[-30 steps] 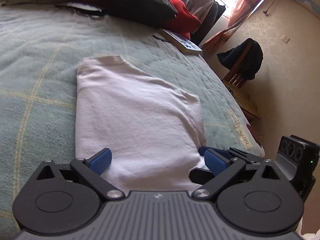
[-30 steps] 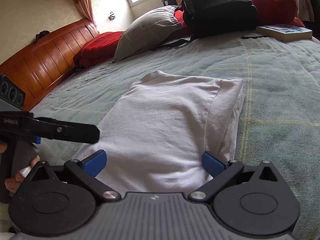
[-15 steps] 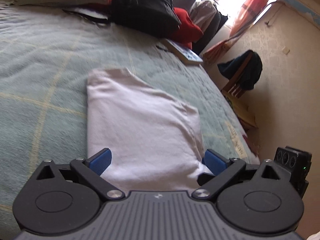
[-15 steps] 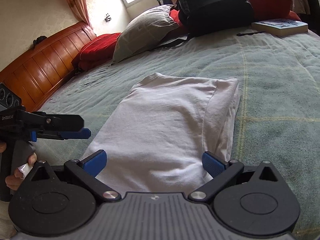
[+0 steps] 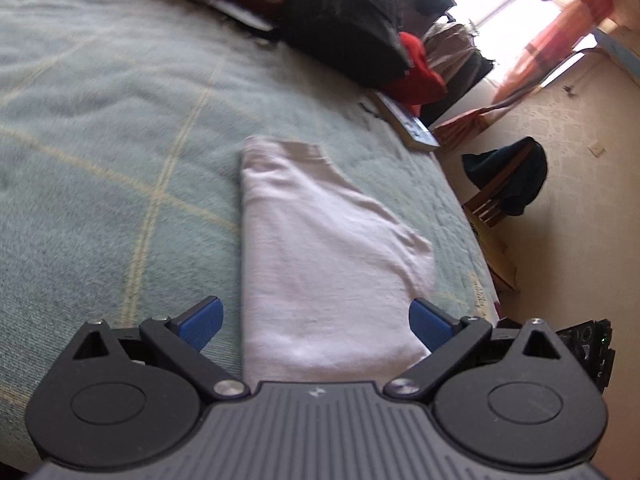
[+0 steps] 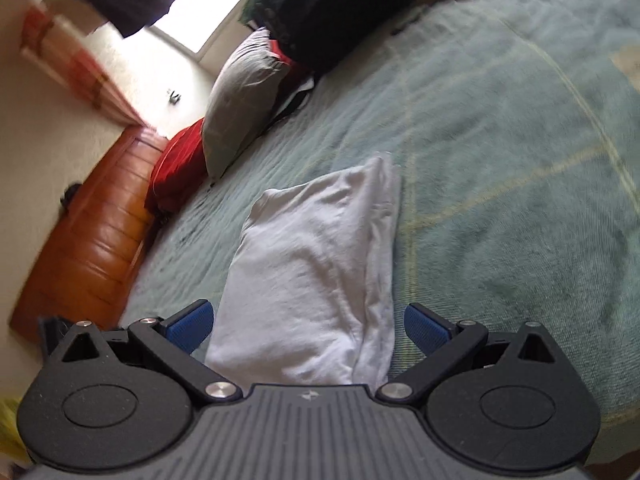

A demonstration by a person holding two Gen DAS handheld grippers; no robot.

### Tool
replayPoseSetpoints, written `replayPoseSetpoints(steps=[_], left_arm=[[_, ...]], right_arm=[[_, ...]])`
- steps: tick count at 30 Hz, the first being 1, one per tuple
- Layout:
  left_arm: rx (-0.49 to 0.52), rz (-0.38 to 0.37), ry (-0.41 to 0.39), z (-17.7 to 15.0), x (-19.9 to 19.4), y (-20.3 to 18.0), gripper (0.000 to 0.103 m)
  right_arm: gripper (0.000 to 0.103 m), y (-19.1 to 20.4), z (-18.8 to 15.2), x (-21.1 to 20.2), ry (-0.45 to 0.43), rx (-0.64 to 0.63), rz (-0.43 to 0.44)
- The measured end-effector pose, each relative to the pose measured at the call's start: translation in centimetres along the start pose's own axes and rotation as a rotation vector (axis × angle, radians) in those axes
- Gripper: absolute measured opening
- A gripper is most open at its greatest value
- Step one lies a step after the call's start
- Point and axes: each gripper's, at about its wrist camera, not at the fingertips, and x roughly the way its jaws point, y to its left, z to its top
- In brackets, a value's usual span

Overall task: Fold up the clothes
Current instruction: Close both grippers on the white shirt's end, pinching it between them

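A white garment (image 5: 320, 264) lies on the bed (image 5: 100, 128), already folded into a long narrow strip that runs from the lower centre of the frame up toward the middle in both wrist views. The left hand-held gripper (image 5: 316, 322) has its blue pads spread wide with nothing between them; the near end of the strip sits in the gap but neither pad touches cloth. The right hand-held gripper (image 6: 310, 326) is likewise spread and empty, framing the same near end from the other side, where a doubled edge runs along the right of the strip.

Both grippers seem lined up with the short near edge because the sensible next fold is end over end, bringing that hem up toward the far end by the collar. Each would need to drop onto a near corner and pinch all layers, or the side folds may slip apart.

At the top of the frame sit a black backpack (image 5: 344, 20), a grey pillow (image 6: 240, 100) and a book (image 5: 408, 126), well apart from the garment, so the fold has room
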Motion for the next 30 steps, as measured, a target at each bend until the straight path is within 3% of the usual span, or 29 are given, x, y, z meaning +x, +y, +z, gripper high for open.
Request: replayPoseSetpoints(steps=[6, 13, 23, 30], left_arm=[[-0.123, -0.101, 0.092, 1.3, 2.4, 2.4, 0.099], [-0.189, -0.210, 0.140, 3.6, 5.0, 3.6, 0.099], [-0.204, -0.244, 0.152, 6.6, 8.0, 3.5, 0.099], [-0.151, -0.255, 0.227, 4.3, 6.4, 2.5, 0.100]], right_arm=[[0.103, -1.9, 0.9, 2.9, 0.094, 0.126, 0.026], [0.103, -2.4, 3.3, 5.4, 0.107, 0.183, 0.074], [0.103, -1.6, 6.4, 9.2, 0.098, 0.164, 0.087], [0.103, -1.9, 4.6, 7.7, 0.156, 0.156, 0.122]])
